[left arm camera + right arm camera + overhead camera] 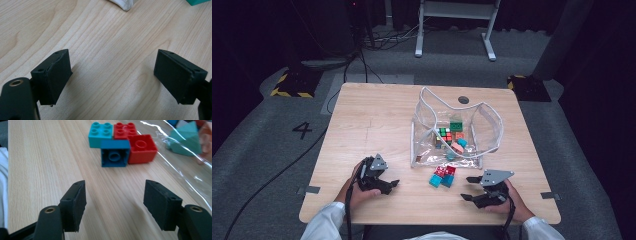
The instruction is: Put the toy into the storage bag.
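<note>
A small cluster of building bricks point(442, 176) (teal, blue, red) lies on the wooden surface point(372, 120), just outside the near edge of a clear plastic pouch point(455, 131). The pouch stands open-mouthed and holds further bricks and a puzzle cube point(444, 134), which suggests sorting between pouch and surface. The right tool point(472, 189) rests near the cluster, jaws wide, nothing between them, aimed at the bricks. The left tool point(388, 180) rests apart over bare wood, jaws likewise wide and empty, apparently waiting.
</note>
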Demonstrator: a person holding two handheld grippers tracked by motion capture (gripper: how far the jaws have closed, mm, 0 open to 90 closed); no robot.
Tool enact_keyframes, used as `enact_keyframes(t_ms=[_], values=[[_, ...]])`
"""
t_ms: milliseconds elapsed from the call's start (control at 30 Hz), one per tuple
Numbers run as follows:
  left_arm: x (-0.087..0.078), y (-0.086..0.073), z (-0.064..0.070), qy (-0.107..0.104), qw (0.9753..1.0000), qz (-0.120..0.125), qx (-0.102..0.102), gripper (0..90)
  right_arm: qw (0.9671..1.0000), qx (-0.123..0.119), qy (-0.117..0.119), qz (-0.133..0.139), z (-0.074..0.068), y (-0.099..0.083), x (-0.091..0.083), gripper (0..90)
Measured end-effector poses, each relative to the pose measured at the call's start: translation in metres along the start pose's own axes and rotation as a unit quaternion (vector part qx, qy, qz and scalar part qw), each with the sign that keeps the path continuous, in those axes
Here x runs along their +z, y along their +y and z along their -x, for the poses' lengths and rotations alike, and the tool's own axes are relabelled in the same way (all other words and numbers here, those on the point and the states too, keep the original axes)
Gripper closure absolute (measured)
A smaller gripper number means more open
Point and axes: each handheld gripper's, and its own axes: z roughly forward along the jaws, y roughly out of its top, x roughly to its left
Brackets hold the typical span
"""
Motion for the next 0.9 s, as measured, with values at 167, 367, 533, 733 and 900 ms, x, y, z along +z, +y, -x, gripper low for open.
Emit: enact_keyframes(t_ms=[167,367,533,733,900], values=[[0.0,0.0,0.0,-0.001,1.0,0.0,0.003,14.4,0.9999,-0.014,0.002,-0.001,-0.008,0.009,0.014,36.8],[0.0,0.0,-0.001,-0.001,1.0,-0.001,0.004,14.4,0.9998,-0.007,-0.004,-0.017,-0.008,0.018,0.028,37.9],[0.0,0.0,-0.001,-0.001,1.0,-0.001,0.005,14.4,0.9998,-0.012,0.007,-0.014,-0.009,0.022,0.035,38.2],[0.0,0.0,-0.001,-0.001,1.0,-0.001,0.005,14.4,0.9997,-0.015,0.015,-0.009,-0.009,0.028,0.043,40.0],[0.0,0.0,-0.001,-0.001,1.0,-0.001,0.004,14.4,0.9997,-0.014,0.017,-0.005,-0.013,0.032,0.048,54.9]])
